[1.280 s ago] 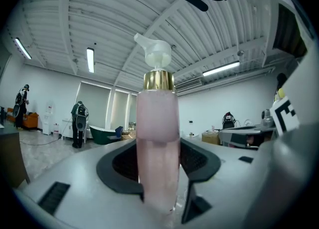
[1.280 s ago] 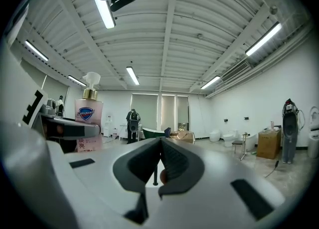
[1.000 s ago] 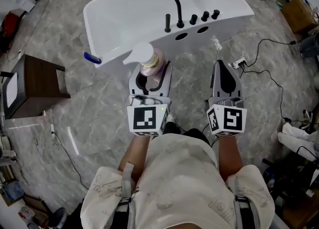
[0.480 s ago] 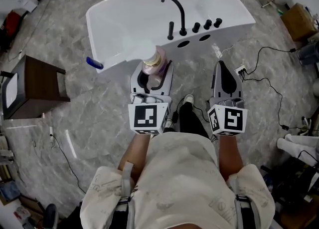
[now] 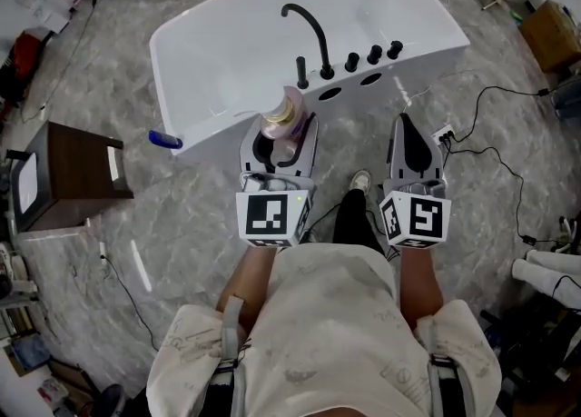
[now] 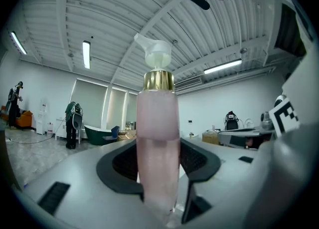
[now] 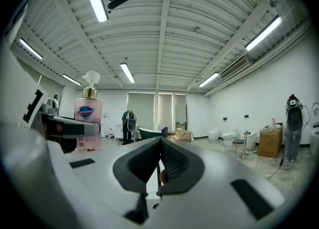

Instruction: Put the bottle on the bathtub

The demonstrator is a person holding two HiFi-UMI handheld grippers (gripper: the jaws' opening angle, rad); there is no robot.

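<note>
White bathtub (image 5: 227, 52) w/ black faucet (image 5: 315, 24) on grey marble floor (image 5: 182, 215). Left gripper (image 5: 279, 138): jaws pinching pink pump bottle (image 6: 158, 138), held upright at tub's near rim, close to faucet, not on tub. Right gripper (image 7: 159, 155): jaws pressed together, nothing btwn.

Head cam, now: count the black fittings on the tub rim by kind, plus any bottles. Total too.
Curved spout: 1
Short upright post: 1
Round knobs: 3
Pump bottle: 1
Total: 6
</note>
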